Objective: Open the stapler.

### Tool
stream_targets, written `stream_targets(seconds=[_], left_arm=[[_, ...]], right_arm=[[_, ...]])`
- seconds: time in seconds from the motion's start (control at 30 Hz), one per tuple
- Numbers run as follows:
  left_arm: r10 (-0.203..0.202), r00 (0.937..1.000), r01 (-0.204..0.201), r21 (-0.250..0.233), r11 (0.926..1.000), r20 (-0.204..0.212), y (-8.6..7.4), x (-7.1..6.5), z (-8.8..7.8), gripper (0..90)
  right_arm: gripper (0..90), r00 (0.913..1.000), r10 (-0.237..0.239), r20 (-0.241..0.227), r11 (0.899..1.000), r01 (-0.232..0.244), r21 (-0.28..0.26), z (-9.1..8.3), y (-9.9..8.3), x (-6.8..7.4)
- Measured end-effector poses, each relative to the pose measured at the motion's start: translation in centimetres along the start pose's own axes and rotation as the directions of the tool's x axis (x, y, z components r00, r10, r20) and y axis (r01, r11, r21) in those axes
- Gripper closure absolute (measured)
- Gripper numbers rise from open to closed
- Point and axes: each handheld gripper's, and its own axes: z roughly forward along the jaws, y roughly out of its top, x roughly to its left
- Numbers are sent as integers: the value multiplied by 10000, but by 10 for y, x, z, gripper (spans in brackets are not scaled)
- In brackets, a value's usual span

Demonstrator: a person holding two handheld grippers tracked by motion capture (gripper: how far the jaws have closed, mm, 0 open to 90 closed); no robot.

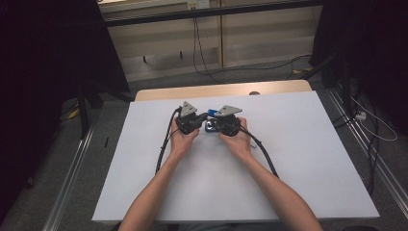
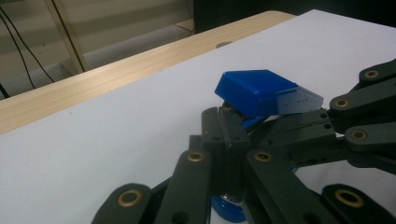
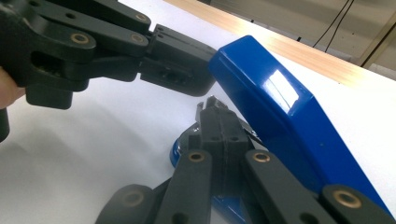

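Observation:
A blue stapler (image 1: 210, 126) lies at the middle of the white table top (image 1: 288, 163), between both hand-held grippers. In the left gripper view its glossy blue lid (image 2: 257, 91) is tilted up off the blue base (image 2: 227, 212). My left gripper (image 2: 229, 116) is shut, its tips pressed together under the lid's end. From the right, my right gripper (image 2: 285, 128) reaches into the same spot. The right gripper view shows the lid (image 3: 280, 102) slanting across, with my right gripper (image 3: 215, 109) shut on the metal part beneath it and my left gripper (image 3: 196, 77) against the lid's end.
A pale wooden strip (image 1: 221, 90) runs along the table's far edge, with a small round mark (image 1: 254, 93) on it. A black cable (image 1: 262, 154) trails from each gripper toward the person. Dark stands and floor cables (image 1: 370, 120) flank the table.

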Motion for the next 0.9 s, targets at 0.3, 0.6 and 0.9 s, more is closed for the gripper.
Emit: stream_targets(seconds=[0.3, 0.6, 0.9], left_arm=[[2, 10000, -2, -15, 10000, 36, -1, 1, 0, 900], [83, 10000, -83, 89, 9999, 53, -2, 1, 2, 900], [305, 9995, -305, 268, 9992, 23, -4, -2, 6, 900]], right_arm=[[900, 9997, 221, 140, 9997, -220, -95, 2, -2, -2], [900, 9993, 285, 258, 9995, -281, -168, 2, -2, -1], [900, 9989, 360, 286, 9990, -352, -277, 0, -1, -4]])
